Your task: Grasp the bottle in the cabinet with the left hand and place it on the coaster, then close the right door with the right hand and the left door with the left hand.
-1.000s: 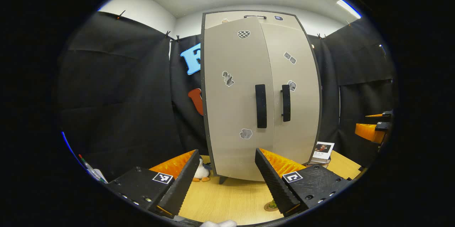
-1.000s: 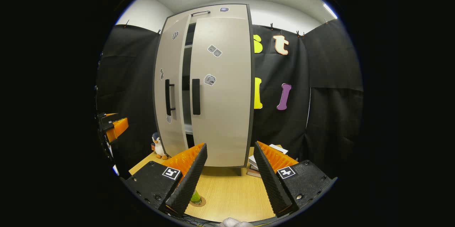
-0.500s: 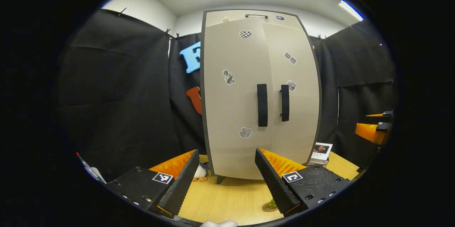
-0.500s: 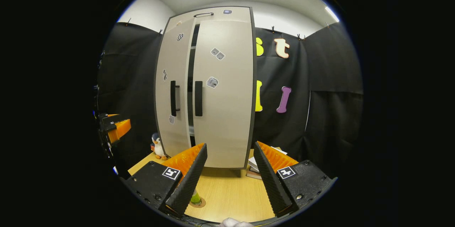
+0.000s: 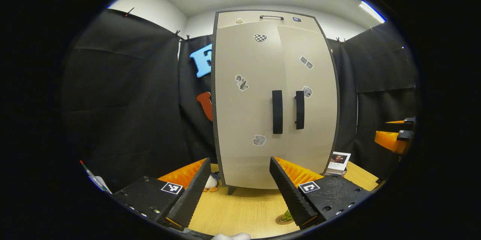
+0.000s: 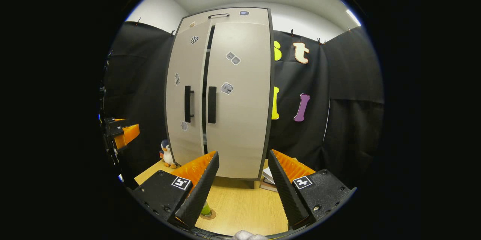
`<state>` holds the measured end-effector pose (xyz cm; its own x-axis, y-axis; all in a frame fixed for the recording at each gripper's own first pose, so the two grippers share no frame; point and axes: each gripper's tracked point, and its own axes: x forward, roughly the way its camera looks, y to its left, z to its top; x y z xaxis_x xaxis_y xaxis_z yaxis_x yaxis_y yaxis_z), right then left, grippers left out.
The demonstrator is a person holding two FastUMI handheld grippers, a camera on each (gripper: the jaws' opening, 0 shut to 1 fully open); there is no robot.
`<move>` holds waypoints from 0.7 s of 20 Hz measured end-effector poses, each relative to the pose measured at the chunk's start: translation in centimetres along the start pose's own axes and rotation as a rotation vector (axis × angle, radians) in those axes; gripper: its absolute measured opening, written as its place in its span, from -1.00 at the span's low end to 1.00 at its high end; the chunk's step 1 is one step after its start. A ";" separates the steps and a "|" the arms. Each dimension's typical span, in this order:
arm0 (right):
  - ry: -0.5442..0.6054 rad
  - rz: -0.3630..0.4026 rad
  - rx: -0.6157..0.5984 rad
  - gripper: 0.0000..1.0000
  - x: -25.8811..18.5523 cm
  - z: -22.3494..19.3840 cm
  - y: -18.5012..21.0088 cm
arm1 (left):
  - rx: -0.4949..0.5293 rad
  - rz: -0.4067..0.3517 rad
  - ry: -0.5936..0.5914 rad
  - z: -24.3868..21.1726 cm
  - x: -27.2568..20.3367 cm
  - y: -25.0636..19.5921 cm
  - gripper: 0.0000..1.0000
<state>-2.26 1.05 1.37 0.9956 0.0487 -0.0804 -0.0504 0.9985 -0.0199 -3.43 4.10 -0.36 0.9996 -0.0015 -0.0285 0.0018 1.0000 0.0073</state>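
- Left door point(image 5: 246, 101) is swinging home: a second ago it stood clearly ajar, half a second ago less so, and now in the left gripper view it looks level with the right door point(image 5: 310, 97) in the middle of the frame.
- Not quite sealed, though. In the right gripper view a thin dark slit point(image 6: 205, 93) runs top to bottom between the two doors, narrower than in either earlier frame.
- The two black handles point(image 5: 277, 111) now sit side by side, just apart.
- Left gripper point(image 5: 240, 191) sits at the bottom of its own view, jaws spread wide, nothing between them, well short of the cabinet point(image 5: 263, 16).
- Right gripper point(image 6: 240, 187) the same: fingers parted, empty, low in its frame, back from the doors.
- The other tool peeks in too, at the right edge of the left gripper view and the left edge of the right gripper view.
- The bottle point(image 6: 206, 209), the green thing, stands on the round coaster point(image 6: 210, 215) on the wooden table point(image 6: 240, 202), bottom centre-left of the right gripper view, half hidden behind a finger.
- My read: bottle placed, right door shut, left door coasting to its stop. If the slit remains, a light nudge from the left gripper should finish it.
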 end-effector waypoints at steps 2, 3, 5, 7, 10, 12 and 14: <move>-0.002 0.003 -0.001 0.63 -0.1 -0.1 0.0 | 0.005 0.008 -0.002 0.0 -0.2 0.2 0.92; -0.003 0.004 -0.002 0.63 -0.1 -0.2 0.0 | 0.003 0.008 0.002 0.0 -0.2 0.2 0.92; -0.003 0.001 0.000 0.63 -0.2 -0.3 -0.2 | 0.000 0.007 0.009 -0.2 -0.5 0.0 0.92; -0.001 -0.002 0.005 0.63 -0.2 -0.4 -0.5 | 0.005 0.006 0.011 -0.4 -0.6 -0.1 0.92; 0.000 -0.006 0.008 0.63 -0.3 -0.3 -0.7 | 0.010 0.001 0.015 -0.6 -0.5 -0.4 0.92; 0.000 -0.008 0.005 0.63 -0.2 -0.2 -0.7 | 0.005 0.000 0.017 -0.7 -0.6 -0.4 0.92; 0.001 -0.006 0.006 0.63 -0.2 -0.3 -0.7 | 0.003 0.000 0.016 -0.7 -0.5 -0.4 0.92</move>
<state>-2.45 0.36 1.12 0.9958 0.0424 -0.0812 -0.0437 0.9989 -0.0144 -3.95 3.71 -1.04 0.9990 -0.0010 -0.0443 0.0015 0.9999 0.0099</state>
